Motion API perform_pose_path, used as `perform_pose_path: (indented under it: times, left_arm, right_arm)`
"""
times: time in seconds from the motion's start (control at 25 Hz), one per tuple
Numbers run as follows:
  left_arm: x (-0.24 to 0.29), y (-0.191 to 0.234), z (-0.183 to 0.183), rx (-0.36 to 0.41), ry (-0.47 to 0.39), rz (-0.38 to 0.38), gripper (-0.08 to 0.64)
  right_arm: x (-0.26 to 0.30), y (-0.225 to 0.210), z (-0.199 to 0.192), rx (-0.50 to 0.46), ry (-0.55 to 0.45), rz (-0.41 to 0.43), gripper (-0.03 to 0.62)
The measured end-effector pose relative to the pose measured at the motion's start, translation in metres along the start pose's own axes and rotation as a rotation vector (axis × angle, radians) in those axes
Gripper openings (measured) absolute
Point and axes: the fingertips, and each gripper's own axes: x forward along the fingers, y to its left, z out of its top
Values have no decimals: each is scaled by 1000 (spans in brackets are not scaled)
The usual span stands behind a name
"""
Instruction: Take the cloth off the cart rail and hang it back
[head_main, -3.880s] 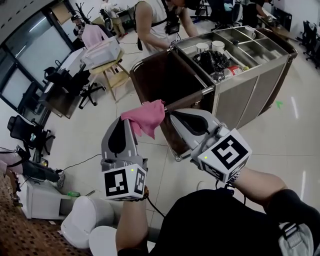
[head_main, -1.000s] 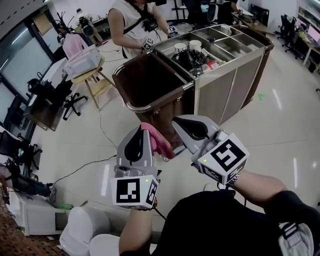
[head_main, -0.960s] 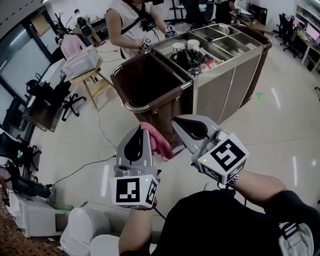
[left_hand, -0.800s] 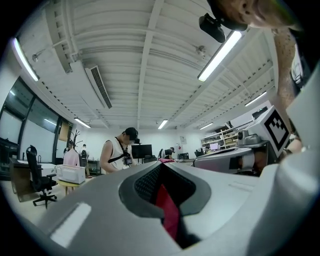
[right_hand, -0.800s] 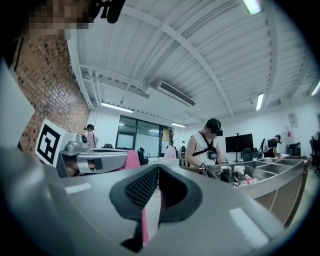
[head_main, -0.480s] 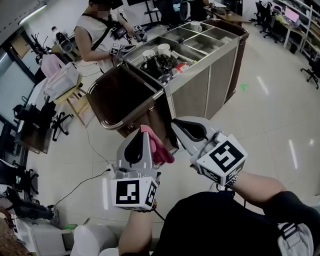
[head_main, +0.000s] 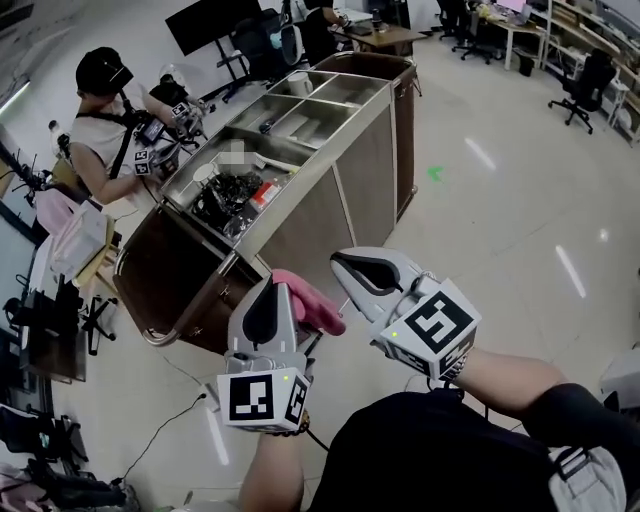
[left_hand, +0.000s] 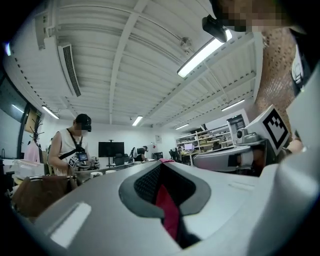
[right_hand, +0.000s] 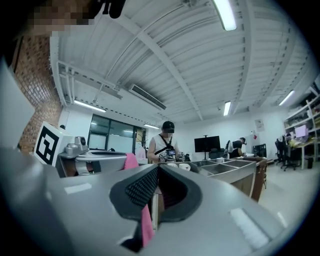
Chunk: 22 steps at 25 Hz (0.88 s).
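The pink cloth (head_main: 306, 300) is bunched between my two grippers, clear of the cart. My left gripper (head_main: 274, 290) is shut on it; in the left gripper view a pink strip (left_hand: 169, 212) shows in the closed jaws of that gripper (left_hand: 161, 167). My right gripper (head_main: 342, 264) sits just to the right, and its own view (right_hand: 157, 170) also shows a pink strip (right_hand: 146, 225) pinched low in the jaws. The cart's curved metal rail (head_main: 195, 305) edges a brown bag (head_main: 165, 275) to the left of both grippers, and it is bare.
The steel cart (head_main: 345, 170) with open top trays stretches up and right from the bag. A person (head_main: 105, 130) works at its far left end. Office chairs (head_main: 585, 85) and desks line the back right. A cable (head_main: 165, 430) runs across the floor at lower left.
Both grippers have swung together with the cloth, staying side by side. The cart has slid from straight ahead to the upper left of the view, and the rail now lies left of the grippers.
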Motion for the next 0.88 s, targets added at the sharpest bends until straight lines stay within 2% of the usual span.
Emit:
perform_pose_path:
  times: [0.16,0.36,0.68,0.88]
  left_arm:
    - [54,-39,-17,0,-4,-56,6]
    - [111,-83,-37,-15,0,-120,6]
    - [179,-138,-64,-64,0,-231,6]
    - [212,-165,-77,-92,5,-323,6]
  right_arm:
    - [-31,-63,-9,6,11,-80,-8]
    - [-65,-124,-14,-1,-10,-139,-8]
    - [-109,-187,-29,-25,-18,-247,-8]
    - [-130,-216,-35,-35,4,-343,-8]
